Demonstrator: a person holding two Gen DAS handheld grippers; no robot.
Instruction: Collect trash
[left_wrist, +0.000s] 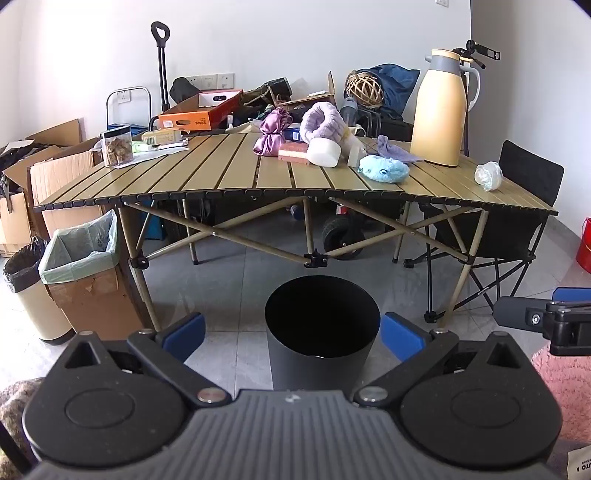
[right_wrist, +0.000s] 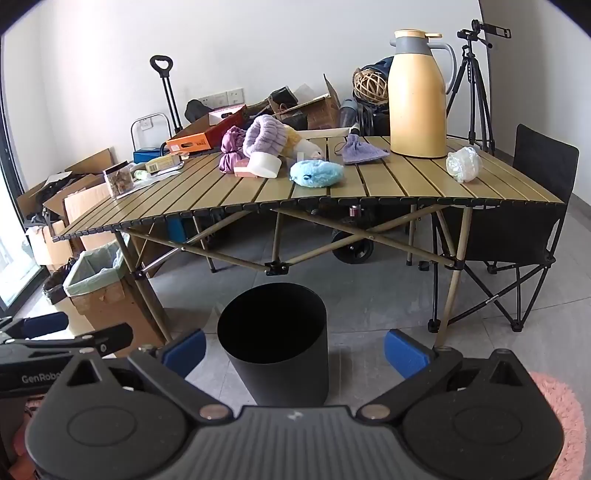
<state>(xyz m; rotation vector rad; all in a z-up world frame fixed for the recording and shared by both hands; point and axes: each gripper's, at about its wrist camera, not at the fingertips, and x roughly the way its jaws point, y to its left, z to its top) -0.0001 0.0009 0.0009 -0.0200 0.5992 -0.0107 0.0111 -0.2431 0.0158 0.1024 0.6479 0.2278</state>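
A black round bin (left_wrist: 322, 328) stands on the floor in front of the slatted table (left_wrist: 207, 177); it also shows in the right wrist view (right_wrist: 273, 336). A crumpled clear plastic wad (left_wrist: 488, 175) lies near the table's right edge, also in the right wrist view (right_wrist: 463, 163). My left gripper (left_wrist: 293, 334) is open and empty, low above the floor before the bin. My right gripper (right_wrist: 295, 349) is open and empty beside it, to the right; its fingers (left_wrist: 517, 314) show in the left wrist view.
On the table stand a yellow thermos jug (right_wrist: 419, 99), a blue plush toy (right_wrist: 317, 172), purple cloths (right_wrist: 264, 136), a white box (right_wrist: 264, 166) and a snack jar (right_wrist: 118, 181). A lined cardboard box (left_wrist: 83, 266) and a folding chair (right_wrist: 532, 206) flank the table.
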